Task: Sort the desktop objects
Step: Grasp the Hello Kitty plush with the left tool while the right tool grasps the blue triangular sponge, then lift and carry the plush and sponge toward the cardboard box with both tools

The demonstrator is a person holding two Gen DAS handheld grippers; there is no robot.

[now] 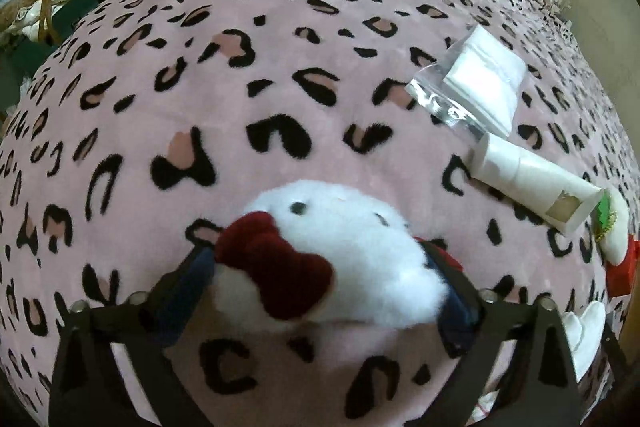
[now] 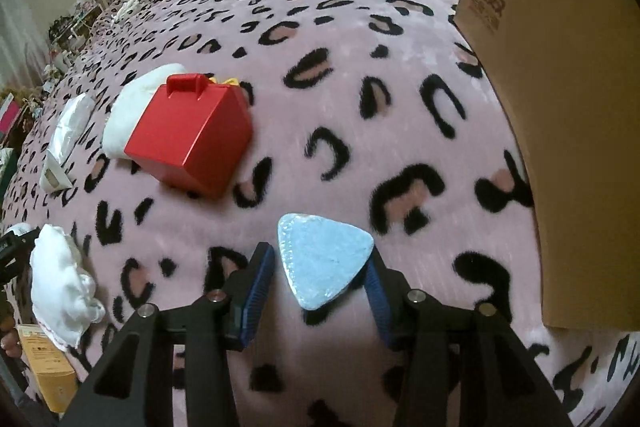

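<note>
A bed covered by a pink leopard-print blanket (image 1: 280, 39). At lower centre of the left wrist view, the left claw (image 1: 320, 275) stands wide, both pads against a white plush toy (image 1: 340, 259) with a dark red bow. At lower centre of the right view, the right claw (image 2: 320, 279) half-closed around a pale blue triangular pad (image 2: 320, 259); grip uncertain. A red box (image 2: 188, 139) lies upper left.

Plush toy (image 1: 336, 259) lay on blanket (image 1: 240, 87), between left gripper (image 1: 320, 291) fingers. Beyond it, to right: bagged pack (image 1: 476, 83), tube (image 1: 536, 187) just nearer, touching it or nearly so. In right view: triangular pad (image 2: 324, 259) between right gripper (image 2: 316, 287) fingers; house-shaped box (image 2: 192, 139) behind-left; cardboard box (image 2: 560, 107) at right.
</note>
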